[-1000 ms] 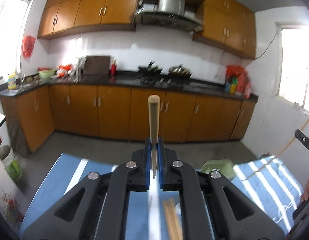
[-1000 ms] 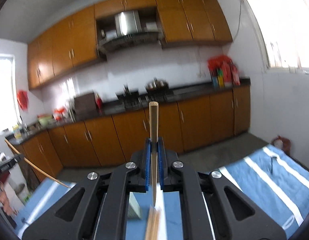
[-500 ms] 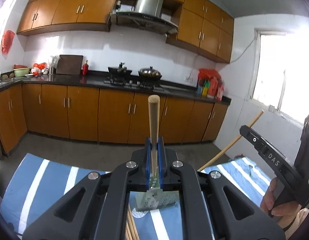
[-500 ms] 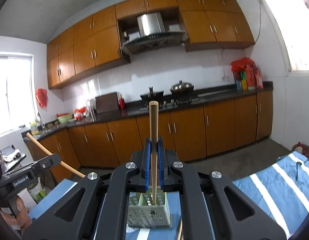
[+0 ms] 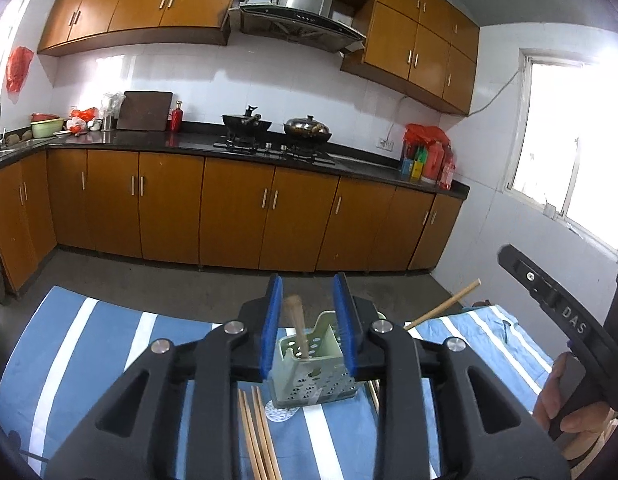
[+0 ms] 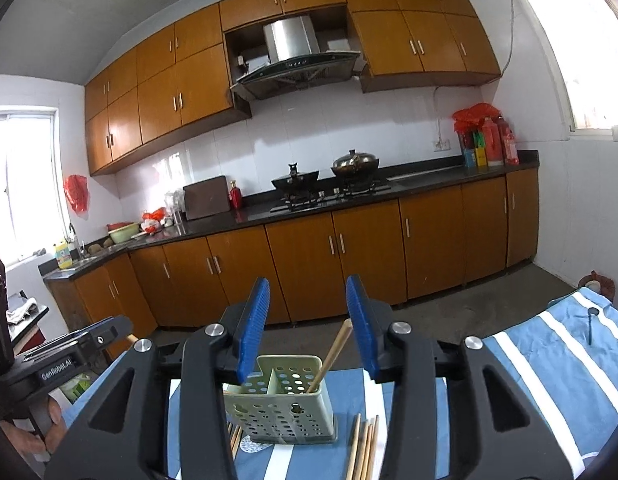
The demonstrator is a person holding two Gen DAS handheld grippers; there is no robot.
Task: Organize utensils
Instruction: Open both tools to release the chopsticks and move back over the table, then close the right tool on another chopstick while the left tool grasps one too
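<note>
A pale green perforated utensil holder [image 5: 313, 364] stands on the blue striped cloth [image 5: 89, 344]; it also shows in the right wrist view [image 6: 283, 398]. My left gripper [image 5: 309, 320] is open just above it, and a wooden chopstick [image 5: 297, 326] stands in the holder between the jaws. My right gripper [image 6: 309, 320] is open, and a chopstick [image 6: 333, 354] leans in the holder's right compartment. Loose chopsticks lie on the cloth in the left wrist view [image 5: 259, 436] and in the right wrist view [image 6: 363, 446].
The right gripper's body [image 5: 557, 308] and a hand reach in at the right of the left wrist view. The left gripper's body [image 6: 65, 356] shows at the left of the right wrist view. Kitchen cabinets [image 5: 237, 208] stand beyond a grey floor.
Both grippers were shut on upright chopsticks; now both are open and the chopsticks stand in the holder. The holder has come closer in both views.
</note>
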